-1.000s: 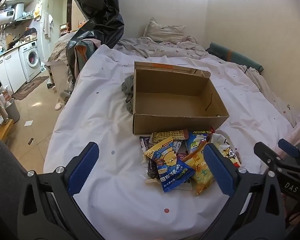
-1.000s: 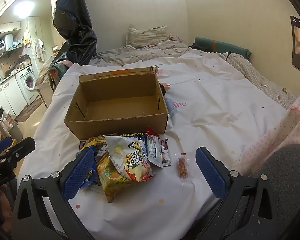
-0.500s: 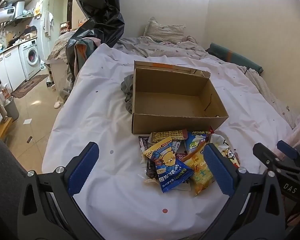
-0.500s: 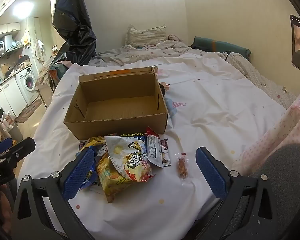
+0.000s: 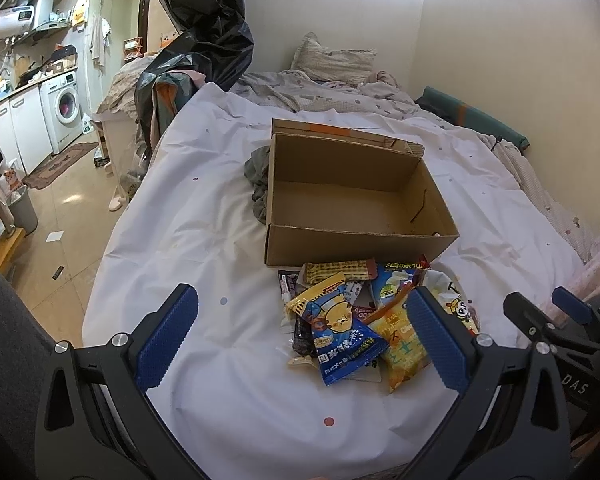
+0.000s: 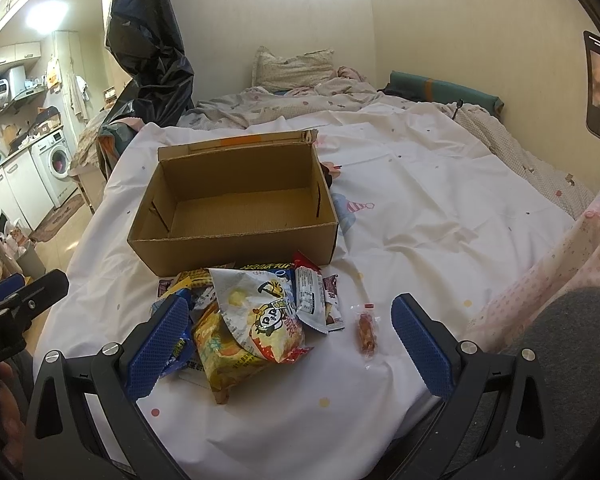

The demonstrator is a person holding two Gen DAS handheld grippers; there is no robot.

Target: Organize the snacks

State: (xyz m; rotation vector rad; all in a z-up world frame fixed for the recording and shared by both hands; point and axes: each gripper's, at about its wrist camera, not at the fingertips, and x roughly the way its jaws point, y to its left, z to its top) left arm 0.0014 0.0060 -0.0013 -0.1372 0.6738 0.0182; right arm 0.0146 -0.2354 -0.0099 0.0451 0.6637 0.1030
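Note:
An empty open cardboard box (image 5: 356, 204) (image 6: 236, 200) stands on the white bedsheet. A pile of snack packets lies just in front of it: a blue packet (image 5: 342, 340), a yellow packet (image 5: 404, 348), a white panda packet (image 6: 260, 312). A small wrapped snack (image 6: 366, 330) lies alone right of the pile. My left gripper (image 5: 300, 340) is open and empty, hovering short of the pile. My right gripper (image 6: 288, 344) is open and empty, its left finger beside the pile.
A grey cloth (image 5: 258, 172) lies against the box's left side. A black bag (image 5: 204, 44) hangs at the bed's far left. Pillow and rumpled bedding (image 5: 332, 76) lie behind the box. The bed's left edge drops to the floor (image 5: 60, 216).
Both grippers have drifted very slightly; the view is almost unchanged. Box and snacks have not moved.

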